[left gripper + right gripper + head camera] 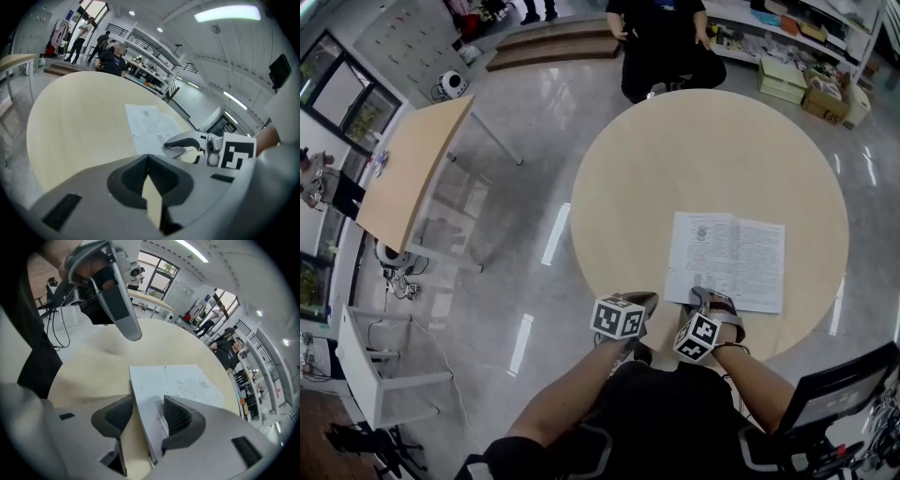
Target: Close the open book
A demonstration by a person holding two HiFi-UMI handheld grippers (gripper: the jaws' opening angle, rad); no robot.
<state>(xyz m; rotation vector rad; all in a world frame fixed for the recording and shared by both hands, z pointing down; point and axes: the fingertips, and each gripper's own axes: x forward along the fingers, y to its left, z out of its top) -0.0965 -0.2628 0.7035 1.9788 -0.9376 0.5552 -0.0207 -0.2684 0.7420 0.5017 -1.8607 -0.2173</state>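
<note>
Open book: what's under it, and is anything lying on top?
The book lies open and flat on the round table; whatever is beneath it is covered. Nothing lies loose on its pages. The right gripper straddles its near left edge with open jaws.

The round pale wood-look table [675, 169] has a smooth, matt top, and the open book of white printed paper [727, 258] lying on it is matt too. The grey polished floor [516, 216] is glossy and carries bright streaks of reflected light. The left gripper [147, 157] and right gripper [146, 400] have smooth, matt grey plastic shells, with dark ribbed pads [177, 416] set inside.
</note>
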